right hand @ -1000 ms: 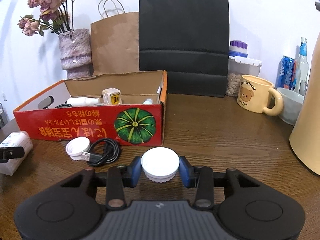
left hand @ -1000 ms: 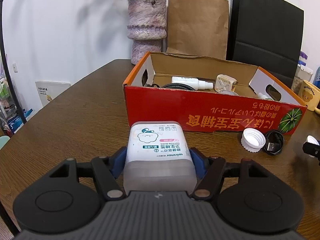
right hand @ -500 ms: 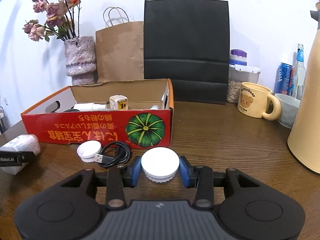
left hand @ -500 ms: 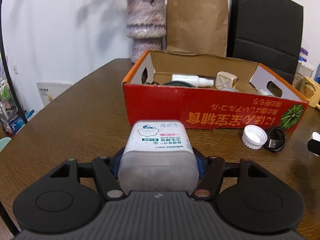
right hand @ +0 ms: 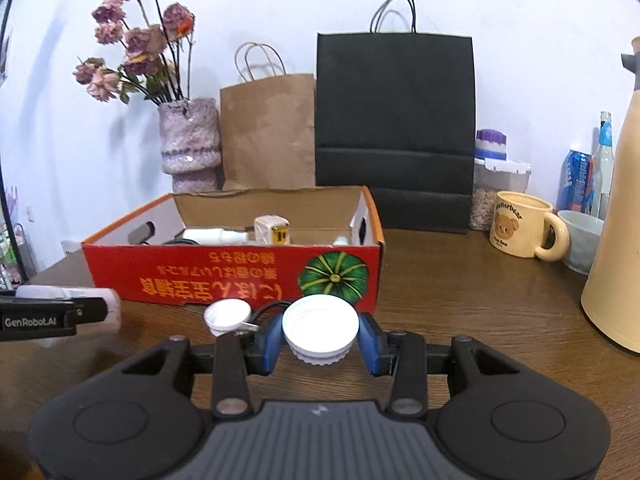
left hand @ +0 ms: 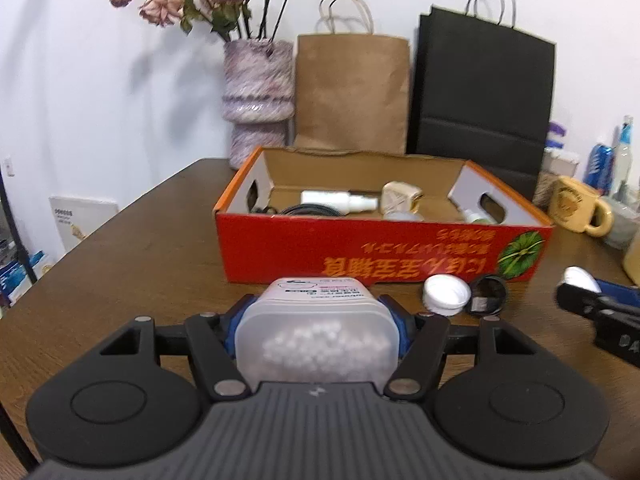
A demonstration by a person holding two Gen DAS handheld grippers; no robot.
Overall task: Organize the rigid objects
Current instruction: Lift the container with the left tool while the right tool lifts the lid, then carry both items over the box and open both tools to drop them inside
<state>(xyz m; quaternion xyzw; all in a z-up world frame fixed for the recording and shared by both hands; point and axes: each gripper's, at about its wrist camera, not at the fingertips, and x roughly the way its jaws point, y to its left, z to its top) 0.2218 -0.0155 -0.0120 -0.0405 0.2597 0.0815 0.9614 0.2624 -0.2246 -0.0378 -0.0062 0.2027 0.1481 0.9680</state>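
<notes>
My left gripper (left hand: 316, 312) is shut on a translucent cotton swab box (left hand: 316, 332), held tilted just above the table in front of the red cardboard box (left hand: 380, 256). My right gripper (right hand: 320, 334) is shut on a white round lid (right hand: 320, 330), also lifted, near the red cardboard box (right hand: 232, 276) at its pumpkin corner. Inside the box lie a white spray bottle (left hand: 340, 200), a cream charger cube (left hand: 402, 196) and a dark cable. A second white cap (left hand: 446, 294) and a coiled black USB cable (left hand: 488, 294) rest on the table before the box.
Behind the box stand a purple vase (left hand: 258, 100) with dried flowers, a brown paper bag (left hand: 352, 92) and a black paper bag (left hand: 484, 92). To the right are a bear mug (right hand: 520, 224), a white bowl (right hand: 582, 238), a jar, cans and a tall cream jug (right hand: 616, 220).
Both grippers have risen and tilted up with their loads. The swab box now shows its underside to me, and the red box sits lower and farther in both views.
</notes>
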